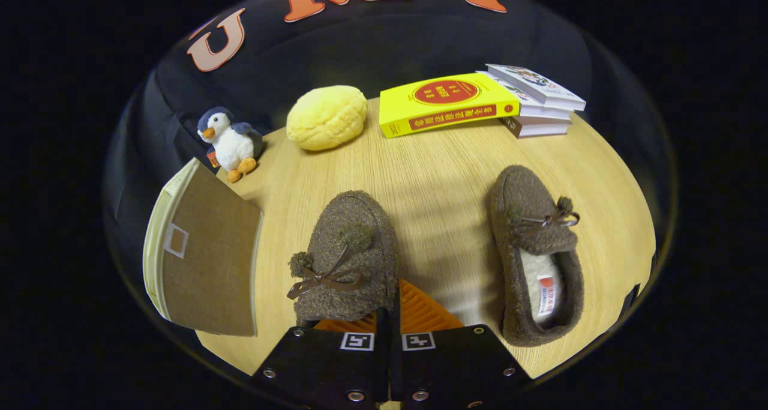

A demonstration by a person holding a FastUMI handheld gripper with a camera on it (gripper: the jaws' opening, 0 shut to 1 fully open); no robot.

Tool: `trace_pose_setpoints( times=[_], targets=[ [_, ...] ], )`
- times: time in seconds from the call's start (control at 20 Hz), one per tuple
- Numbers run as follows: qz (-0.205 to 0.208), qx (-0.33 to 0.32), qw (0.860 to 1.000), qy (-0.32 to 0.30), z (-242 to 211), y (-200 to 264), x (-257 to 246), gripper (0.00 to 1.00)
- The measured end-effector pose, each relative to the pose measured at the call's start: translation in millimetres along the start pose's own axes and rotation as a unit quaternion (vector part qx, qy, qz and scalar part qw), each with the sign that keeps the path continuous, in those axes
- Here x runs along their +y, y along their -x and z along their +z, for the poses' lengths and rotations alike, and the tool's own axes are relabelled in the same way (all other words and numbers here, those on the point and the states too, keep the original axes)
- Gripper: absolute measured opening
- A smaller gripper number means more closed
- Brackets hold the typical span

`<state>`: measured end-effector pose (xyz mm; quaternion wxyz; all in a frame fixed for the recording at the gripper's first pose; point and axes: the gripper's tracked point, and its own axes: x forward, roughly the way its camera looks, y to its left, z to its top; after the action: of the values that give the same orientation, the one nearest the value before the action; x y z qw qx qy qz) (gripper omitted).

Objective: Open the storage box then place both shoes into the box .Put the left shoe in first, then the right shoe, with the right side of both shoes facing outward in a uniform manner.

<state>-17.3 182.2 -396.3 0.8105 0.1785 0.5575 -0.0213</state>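
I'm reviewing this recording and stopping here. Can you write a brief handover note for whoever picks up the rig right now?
Hand-held gripper: fingers nearly closed, apparently pinching the rear rim of the near slipper.
Second slipper: lies flat on the table, to the right of the fingers, opening up.
Storage box: to the left of the held slipper. From this angle I cannot tell if it is open.
Done: first slipper grasped, it seems.
Left: confirm the box is open, put the held slipper in, then the second one, both with right sides facing outward.
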Motion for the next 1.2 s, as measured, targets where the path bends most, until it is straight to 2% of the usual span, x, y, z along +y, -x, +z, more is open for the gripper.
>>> trace_pose_setpoints(
  times=[0.3,0.5,0.85,1.2],
  targets=[
    [0.050,-0.029,0.998,0.013,57,63,85,0.03],
    [0.087,-0.040,0.995,0.037,81,82,160,0.02],
    [0.128,-0.010,0.989,0.070,65,69,273,0.02],
    [0.092,0.042,0.991,0.085,23,15,318,0.03]
  ],
)
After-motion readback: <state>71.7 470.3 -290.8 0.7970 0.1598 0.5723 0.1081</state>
